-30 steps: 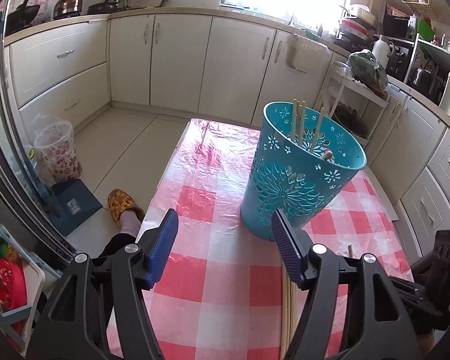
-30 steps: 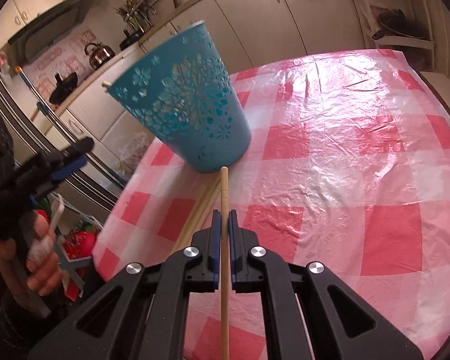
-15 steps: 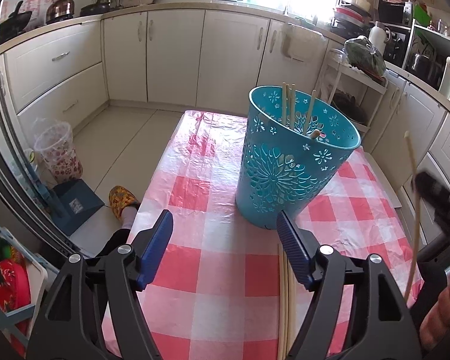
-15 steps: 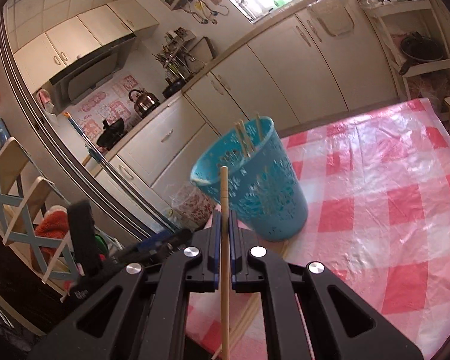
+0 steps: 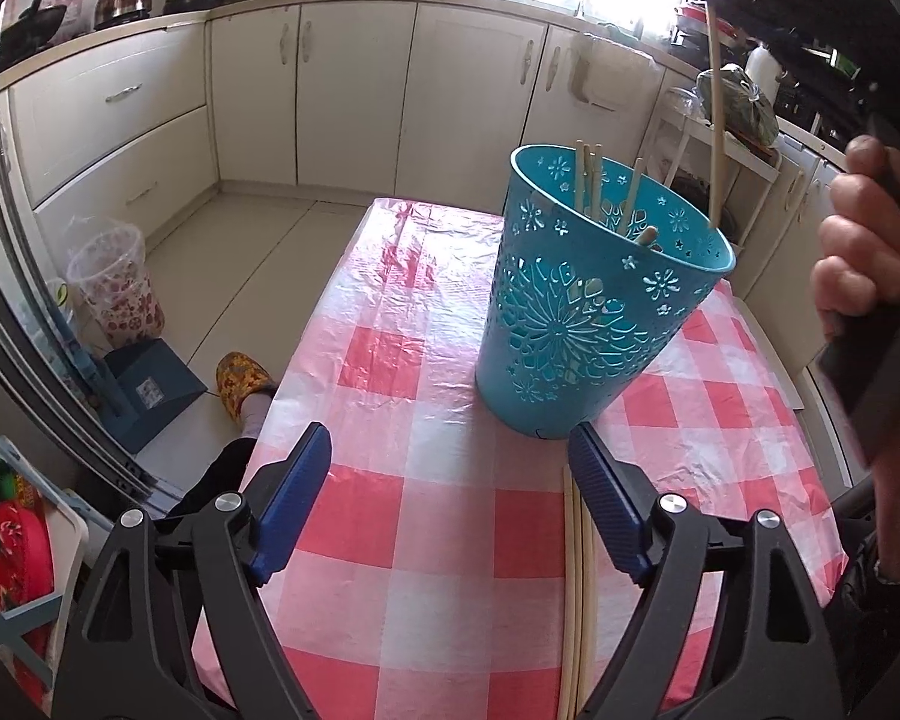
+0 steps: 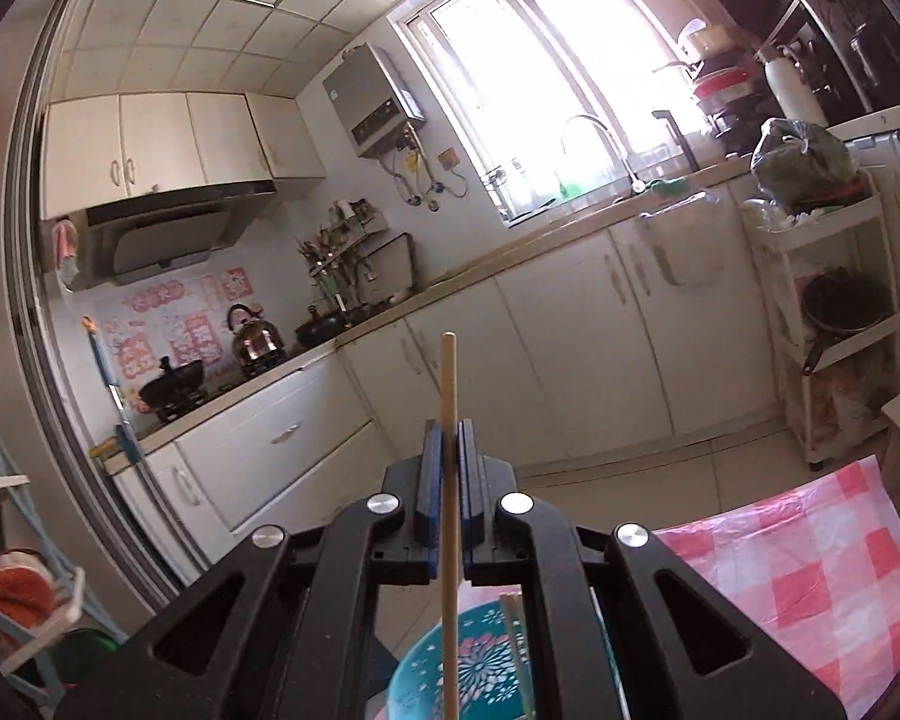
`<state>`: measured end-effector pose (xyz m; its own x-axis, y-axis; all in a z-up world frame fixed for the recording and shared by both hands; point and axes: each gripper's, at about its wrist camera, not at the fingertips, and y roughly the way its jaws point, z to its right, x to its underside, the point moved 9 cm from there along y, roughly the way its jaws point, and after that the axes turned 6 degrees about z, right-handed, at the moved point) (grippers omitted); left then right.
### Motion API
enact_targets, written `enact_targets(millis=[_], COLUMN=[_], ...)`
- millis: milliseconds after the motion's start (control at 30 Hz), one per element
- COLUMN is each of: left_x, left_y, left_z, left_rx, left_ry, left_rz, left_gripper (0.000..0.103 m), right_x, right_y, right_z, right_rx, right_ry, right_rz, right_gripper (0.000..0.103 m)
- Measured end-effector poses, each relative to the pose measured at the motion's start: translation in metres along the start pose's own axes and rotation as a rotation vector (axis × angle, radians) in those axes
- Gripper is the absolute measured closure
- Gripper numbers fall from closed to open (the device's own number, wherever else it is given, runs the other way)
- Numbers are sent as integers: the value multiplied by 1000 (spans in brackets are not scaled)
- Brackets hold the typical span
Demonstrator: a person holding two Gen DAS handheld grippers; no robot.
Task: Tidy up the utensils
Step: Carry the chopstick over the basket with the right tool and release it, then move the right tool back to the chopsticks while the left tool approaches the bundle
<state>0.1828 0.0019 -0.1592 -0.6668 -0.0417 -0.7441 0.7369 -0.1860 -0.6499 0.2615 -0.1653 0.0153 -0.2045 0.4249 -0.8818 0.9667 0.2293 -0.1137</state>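
Standing upright, pale wooden chopstick [image 6: 448, 420] above teal basket [image 5: 576, 324].

Teal basket [image 5: 594, 312] blocks the table's [image 5: 450, 588] far right; its left lies open.

Teal plastic bin [image 5: 588, 324] with cut-out flower pattern stands upright on the red-and-white checked cloth. Several pale wooden chopsticks [image 5: 588, 186] lean inside it, tips above the rim. Two more chopsticks [image 5: 575, 600] lie side by side, flat on the cloth, just short of the bin's base. One chopstick [image 6: 449, 480] is held upright above the bin.
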Motion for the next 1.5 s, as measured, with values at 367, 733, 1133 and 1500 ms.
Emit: enact_targets(millis=[367,733,1133,1500], left_x=[4,10,25,30], left_y=[5,-8,-15,-10], left_z=[-9,-8,-17,-12], left_rx=[1,-27,-50,-42], left_ry=[-33,-26,-22,-7], left_rz=[-22,-20,-47,-62], left_gripper=[25,20,19,19], right_x=[74,182,259,267], right_y=[-8,-106,-78,-76], right_z=[26,50,59,54], right_rx=[58,124,209,209], right_ry=[-104,-63,-142,-217], right_rz=[-154,-477,-718,-739], right_gripper=[97,81,82,87])
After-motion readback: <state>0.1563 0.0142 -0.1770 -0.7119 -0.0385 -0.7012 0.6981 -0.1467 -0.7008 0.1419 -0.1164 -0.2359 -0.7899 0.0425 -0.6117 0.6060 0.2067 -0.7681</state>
